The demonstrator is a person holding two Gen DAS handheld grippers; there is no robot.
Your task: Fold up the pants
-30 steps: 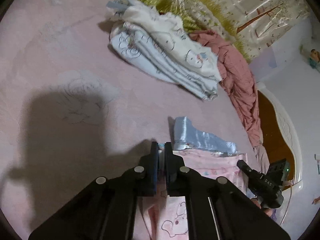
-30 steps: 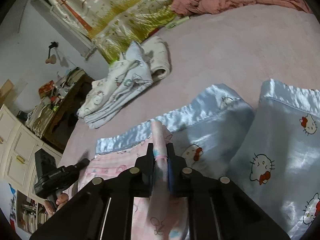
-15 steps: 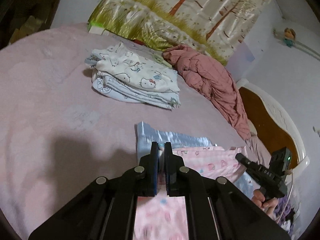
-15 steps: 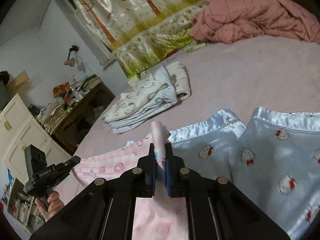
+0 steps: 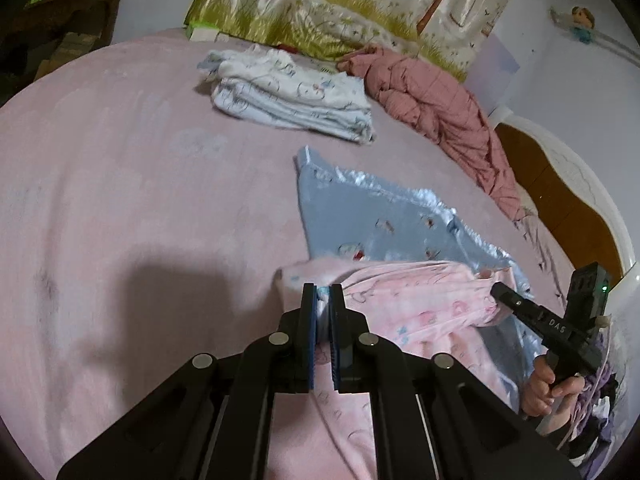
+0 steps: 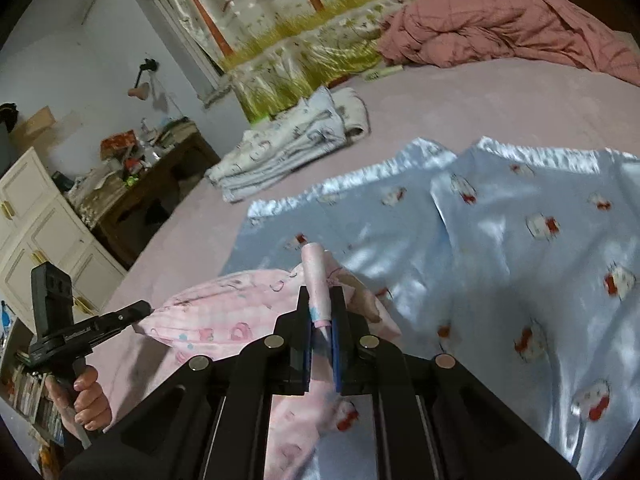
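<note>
Pink printed pants point(image 5: 416, 300) hang stretched between my two grippers above the bed. My left gripper point(image 5: 323, 294) is shut on one end of the pink fabric. My right gripper point(image 6: 320, 300) is shut on the other end, where a bunched fold of the pink pants point(image 6: 224, 304) sticks up between the fingers. Each gripper shows in the other's view: the right gripper point(image 5: 500, 292) at the right, the left gripper point(image 6: 142, 308) at the left. Shiny blue Hello Kitty pants point(image 6: 500, 248) lie spread flat on the bed under the pink ones, also in the left wrist view point(image 5: 384, 220).
The bed has a pink cover point(image 5: 120, 184). A stack of folded white and light-blue clothes point(image 5: 292, 96) lies farther back, also in the right wrist view point(image 6: 288, 148). A crumpled rose quilt point(image 5: 436, 100) and a printed pillow point(image 5: 320, 16) lie at the head. A cluttered wooden desk point(image 6: 152, 176) stands beside the bed.
Both grippers have lifted and pulled back with the pink pants still held. More of the blue pants underneath shows now, and the folded stack looks farther away.
</note>
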